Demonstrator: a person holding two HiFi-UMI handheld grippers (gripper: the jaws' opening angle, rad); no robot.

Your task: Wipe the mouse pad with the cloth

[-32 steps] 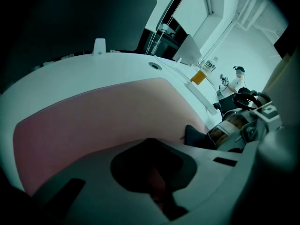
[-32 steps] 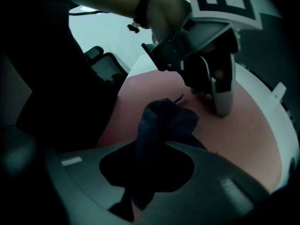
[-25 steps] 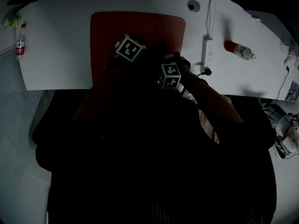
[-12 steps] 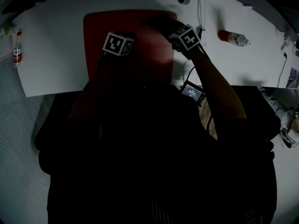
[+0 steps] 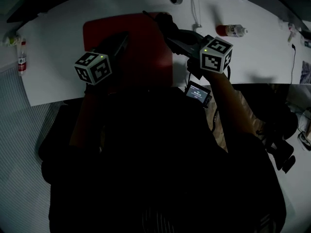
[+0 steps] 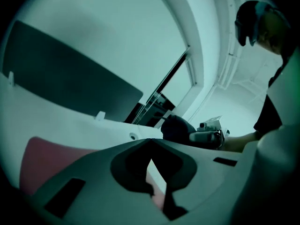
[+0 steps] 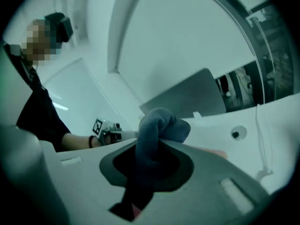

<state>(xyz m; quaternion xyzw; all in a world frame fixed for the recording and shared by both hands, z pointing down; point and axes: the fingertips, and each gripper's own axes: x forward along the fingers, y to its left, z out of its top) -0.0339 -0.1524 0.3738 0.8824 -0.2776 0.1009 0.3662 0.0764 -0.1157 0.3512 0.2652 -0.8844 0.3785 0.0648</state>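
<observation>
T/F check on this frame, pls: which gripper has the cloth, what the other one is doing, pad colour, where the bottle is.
1. The right gripper is clamped on the dark blue-grey bunched cloth. True.
2. The left gripper also grips the cloth. False: its jaws are together with nothing between them.
3. The flat rectangular mouse pad is blue. False: it is red.
4. A red-labelled plastic bottle sits on the white table, to the right of the pad. True.
5. The cloth is at the pad's near edge. False: it is by the far right corner.
</observation>
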